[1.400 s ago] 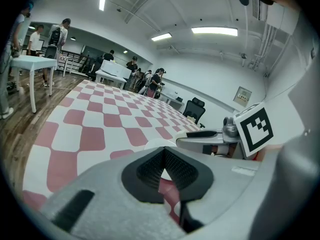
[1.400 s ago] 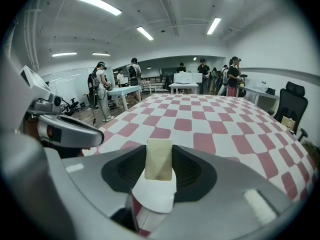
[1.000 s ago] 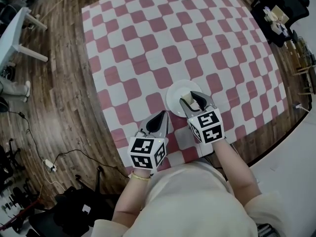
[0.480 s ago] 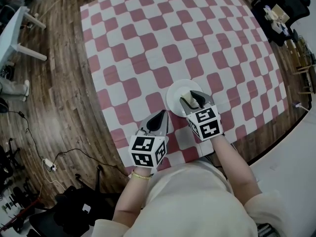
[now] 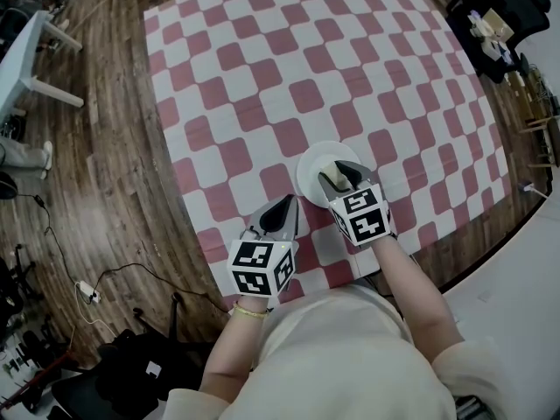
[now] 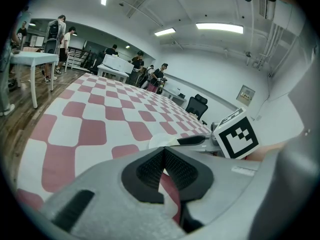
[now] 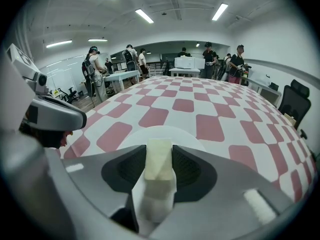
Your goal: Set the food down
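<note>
A pale cream block of food [image 7: 158, 159] sits clamped between the pads of my right gripper [image 7: 159, 166], over a round white plate [image 7: 165, 132]. In the head view the same right gripper [image 5: 343, 178] hangs above the near part of the plate [image 5: 317, 163], the food [image 5: 332, 178] between its jaws. My left gripper [image 5: 280, 213] is lower left of the plate, over the checked cloth, jaws together with nothing in them. The left gripper view shows its pads [image 6: 150, 171] meeting at the tip.
A red and white checked cloth [image 5: 306, 94] covers the table; its near edge is just below the grippers. Wooden floor [image 5: 96, 173] lies to the left, with a white table [image 5: 22, 55]. Several people [image 7: 95, 64] stand at the far end of the room.
My right gripper has drifted very slightly towards me with the food in it. The left gripper has stayed put.
</note>
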### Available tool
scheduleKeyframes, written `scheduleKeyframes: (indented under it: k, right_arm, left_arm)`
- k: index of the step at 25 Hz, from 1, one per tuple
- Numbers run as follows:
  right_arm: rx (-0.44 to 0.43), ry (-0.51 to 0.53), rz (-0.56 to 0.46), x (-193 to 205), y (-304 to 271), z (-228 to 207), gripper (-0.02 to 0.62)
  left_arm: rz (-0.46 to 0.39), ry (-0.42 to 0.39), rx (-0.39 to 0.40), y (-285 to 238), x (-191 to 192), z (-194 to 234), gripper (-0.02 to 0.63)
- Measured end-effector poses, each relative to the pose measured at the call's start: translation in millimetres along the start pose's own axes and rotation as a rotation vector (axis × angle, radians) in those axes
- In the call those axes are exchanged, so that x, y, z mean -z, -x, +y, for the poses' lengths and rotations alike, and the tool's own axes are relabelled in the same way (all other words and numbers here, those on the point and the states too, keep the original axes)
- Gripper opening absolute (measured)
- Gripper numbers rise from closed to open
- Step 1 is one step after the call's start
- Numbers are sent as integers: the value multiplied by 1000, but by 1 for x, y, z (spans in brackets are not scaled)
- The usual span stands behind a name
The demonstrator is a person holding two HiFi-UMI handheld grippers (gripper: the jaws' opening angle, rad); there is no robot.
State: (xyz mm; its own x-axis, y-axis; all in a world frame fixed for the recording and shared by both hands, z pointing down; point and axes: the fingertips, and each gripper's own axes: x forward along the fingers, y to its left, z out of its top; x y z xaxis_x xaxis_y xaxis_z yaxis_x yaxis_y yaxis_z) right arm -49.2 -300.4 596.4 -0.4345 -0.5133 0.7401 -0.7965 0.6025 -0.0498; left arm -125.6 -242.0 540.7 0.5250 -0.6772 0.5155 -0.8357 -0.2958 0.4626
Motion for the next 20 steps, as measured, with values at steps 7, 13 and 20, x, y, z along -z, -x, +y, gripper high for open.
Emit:
scheduleKeyframes:
  k: [7, 13, 20]
  right_arm:
    - [11, -8, 19, 5, -2, -1, 172]
    - [20, -1, 20, 5, -2, 0, 172]
    - [22, 0, 16, 5, -1, 1, 175]
  left_arm:
    - [-2, -4, 4, 3, 1, -2, 2]
    - [-6, -8, 2, 6, 0, -1, 0]
    - [-5, -15, 9, 9, 1, -3, 2]
